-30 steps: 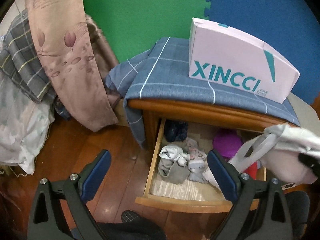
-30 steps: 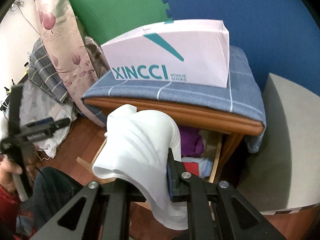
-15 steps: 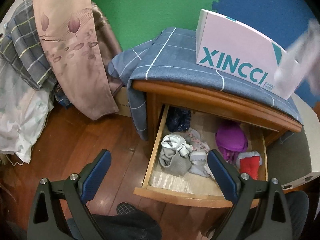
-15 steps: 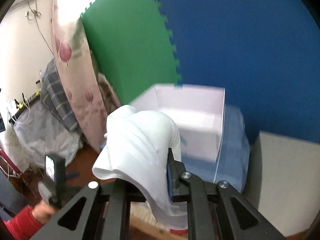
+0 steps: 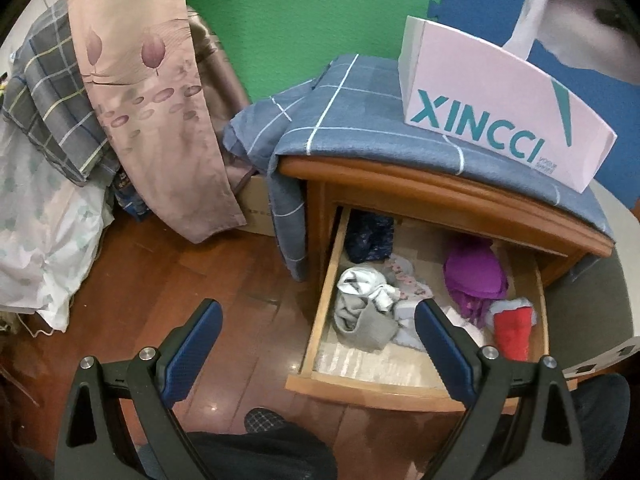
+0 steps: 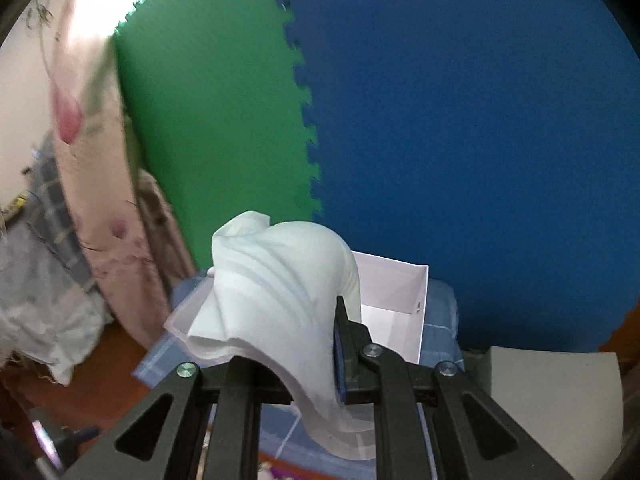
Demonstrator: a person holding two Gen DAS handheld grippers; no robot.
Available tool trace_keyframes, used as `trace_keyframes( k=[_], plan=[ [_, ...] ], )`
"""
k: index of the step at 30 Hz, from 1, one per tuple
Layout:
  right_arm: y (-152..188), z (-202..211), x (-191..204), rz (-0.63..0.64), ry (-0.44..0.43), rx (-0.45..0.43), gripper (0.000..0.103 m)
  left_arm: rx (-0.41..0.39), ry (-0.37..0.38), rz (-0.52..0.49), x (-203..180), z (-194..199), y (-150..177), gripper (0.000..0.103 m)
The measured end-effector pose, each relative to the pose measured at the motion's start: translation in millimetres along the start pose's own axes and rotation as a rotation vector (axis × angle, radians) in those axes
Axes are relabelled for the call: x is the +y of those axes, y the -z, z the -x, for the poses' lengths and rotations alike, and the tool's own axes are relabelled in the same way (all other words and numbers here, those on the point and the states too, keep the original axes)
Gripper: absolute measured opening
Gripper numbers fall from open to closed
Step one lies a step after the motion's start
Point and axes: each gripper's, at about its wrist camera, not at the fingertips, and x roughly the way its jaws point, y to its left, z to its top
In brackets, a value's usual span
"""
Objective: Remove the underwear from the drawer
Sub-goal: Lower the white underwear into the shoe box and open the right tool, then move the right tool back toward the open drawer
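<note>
While the right gripper (image 6: 304,360) has its jaws clamped on the white underwear (image 6: 280,300), the garment hangs up over the pink XINCCI box (image 5: 500,112) on the cloth-covered nightstand (image 5: 440,196) — clear of the drawer (image 5: 420,376). Left gripper (image 5: 318,344) jaws spread wide, empty, above the open drawer (socks, purple and red items inside).

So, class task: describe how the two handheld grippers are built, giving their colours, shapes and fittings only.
The left gripper has a black frame with triangular cut-outs, silver screws and two fingers faced with textured blue pads. The right gripper shows the same black frame, cut-outs, silver screws and a blue pad.
</note>
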Motion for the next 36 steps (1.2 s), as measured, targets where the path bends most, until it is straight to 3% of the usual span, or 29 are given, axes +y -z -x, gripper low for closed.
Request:
trace_keyframes(
  k=[6, 12, 18, 20, 21, 27, 36],
  plan=[
    [6.0, -82.6, -6.0, 0.015, 0.092, 0.119, 0.013, 0.012, -0.012, 0.01, 9.6, -9.1, 1.6, 0.096],
    [18.8, -136.8, -20.2, 0.026, 0.173, 0.206, 0.013, 0.033, -0.011, 0.037, 16.8, -22.8, 2.1, 0.096],
    [37.3, -171.2, -27.8, 0.0, 0.129, 0.35, 0.025, 0.05, -0.001, 0.048, 18.6, -32.5, 4.3, 0.096],
    [40.3, -171.9, -26.7, 0.005, 0.131, 0.357, 0.047, 0.054, 0.0, 0.049, 19.1, -34.8, 5.6, 0.096],
    [41.7, -169.9, -25.4, 0.012, 0.129, 0.357, 0.05, 0.056, -0.003, 0.049, 19.4, -35.6, 5.9, 0.096],
    [37.4, -155.8, -15.3, 0.007, 0.128, 0.314, 0.052, 0.062, -0.011, 0.05, 20.2, -37.5, 8.4, 0.096],
    [25.9, -61.9, -11.9, 0.001, 0.049, 0.152, 0.057, 0.061, -0.024, 0.039, 19.6, -35.6, 8.8, 0.096]
  ],
)
